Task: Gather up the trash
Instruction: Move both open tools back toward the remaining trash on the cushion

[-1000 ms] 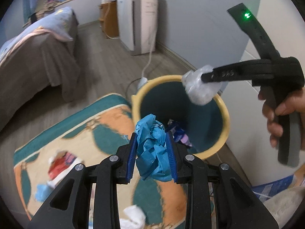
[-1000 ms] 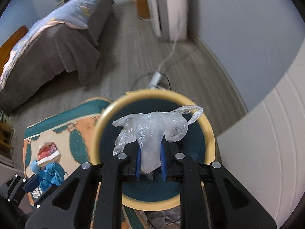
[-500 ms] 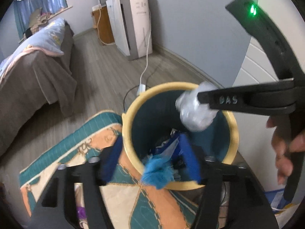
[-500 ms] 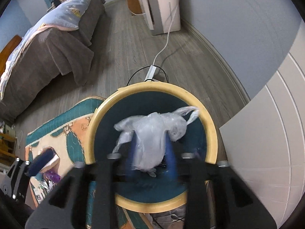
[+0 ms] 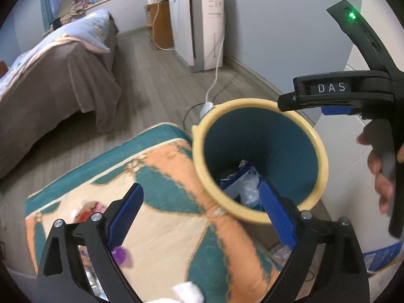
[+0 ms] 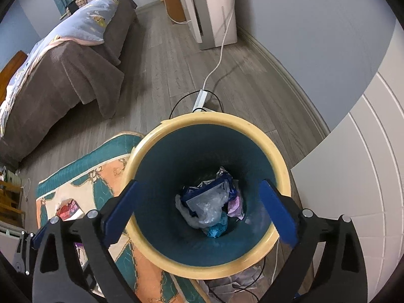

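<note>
Where each tool clamped trash a second ago, left gripper [image 5: 199, 204] jaws now spread wide and empty over the rug [image 5: 161, 217], right gripper [image 6: 199, 209] jaws likewise just opened, blue wad [image 6: 216, 229] and clear plastic bag [image 6: 207, 209] now lying inside the yellow-rimmed bin [image 6: 176, 126].
</note>
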`<state>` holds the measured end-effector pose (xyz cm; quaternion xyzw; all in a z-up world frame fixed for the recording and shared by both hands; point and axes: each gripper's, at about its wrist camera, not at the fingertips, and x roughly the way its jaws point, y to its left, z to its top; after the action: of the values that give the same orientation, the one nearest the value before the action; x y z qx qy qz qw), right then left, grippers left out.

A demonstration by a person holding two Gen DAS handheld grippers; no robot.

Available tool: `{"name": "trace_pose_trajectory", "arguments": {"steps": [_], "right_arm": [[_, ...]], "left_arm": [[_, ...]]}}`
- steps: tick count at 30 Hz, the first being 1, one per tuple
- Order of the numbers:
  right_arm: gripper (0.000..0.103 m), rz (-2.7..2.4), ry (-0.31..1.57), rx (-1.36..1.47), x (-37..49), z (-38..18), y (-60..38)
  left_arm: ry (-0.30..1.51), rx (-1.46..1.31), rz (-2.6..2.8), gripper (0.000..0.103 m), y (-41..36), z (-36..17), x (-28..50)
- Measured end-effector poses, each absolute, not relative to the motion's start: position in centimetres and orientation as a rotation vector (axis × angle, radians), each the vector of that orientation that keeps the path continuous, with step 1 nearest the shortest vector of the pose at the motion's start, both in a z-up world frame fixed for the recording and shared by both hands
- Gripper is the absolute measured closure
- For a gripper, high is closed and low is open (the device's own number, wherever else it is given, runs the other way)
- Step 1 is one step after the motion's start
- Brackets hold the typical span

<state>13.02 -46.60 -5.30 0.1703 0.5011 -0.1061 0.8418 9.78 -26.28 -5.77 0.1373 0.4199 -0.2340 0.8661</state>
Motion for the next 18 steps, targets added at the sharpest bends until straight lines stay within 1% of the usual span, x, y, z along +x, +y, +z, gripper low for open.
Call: {"name": "trace_pose_trajectory", "arguments": {"steps": [1, 8, 18], "right_arm": [[0.006, -0.223, 1.056, 0.350, 13.0, -5.1, -46.3], [0.006, -0.217, 1.023, 0.239, 12.8, -3.0, -42.9], [0.006, -0.138, 1.018, 0.184, 10.7, -1.2, -35.6]], "left_arm": [[0.874, 0.287, -0.486, 0.011, -25.7, -5.6, 9.7], [0.844, 0.253, -0.418, 0.009, -19.6, -3.2, 8.5], [0.803, 0.140, -0.265, 0.008, -7.7, 0.5, 5.6]]}}
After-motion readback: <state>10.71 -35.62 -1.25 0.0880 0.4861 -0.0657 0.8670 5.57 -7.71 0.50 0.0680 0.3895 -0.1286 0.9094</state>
